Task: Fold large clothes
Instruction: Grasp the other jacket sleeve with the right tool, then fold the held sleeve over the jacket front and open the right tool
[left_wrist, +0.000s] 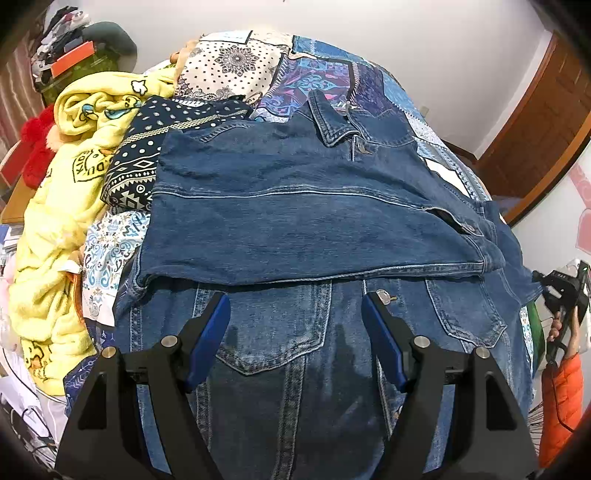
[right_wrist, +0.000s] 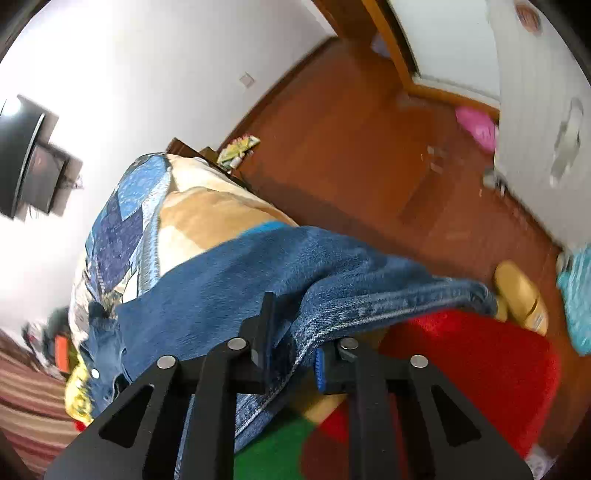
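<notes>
A blue denim jacket (left_wrist: 295, 206) lies spread over the bed, one part folded across the middle, collar at the far side. My left gripper (left_wrist: 295, 299) hovers open just above the jacket's near panel, with nothing between its blue pads. In the right wrist view my right gripper (right_wrist: 291, 350) is shut on a hem of the denim jacket (right_wrist: 240, 280) at the bed's edge, and the cloth runs between its fingers. The left wrist view also shows the right gripper (left_wrist: 565, 291) at the far right, held by a hand in an orange sleeve.
A patchwork quilt (left_wrist: 325, 74) covers the bed. A yellow blanket (left_wrist: 55, 221) and a dark patterned cloth (left_wrist: 147, 155) are heaped at the left. Beside the bed lie a red mat (right_wrist: 461, 362) and a yellow slipper (right_wrist: 521, 295) on the wooden floor.
</notes>
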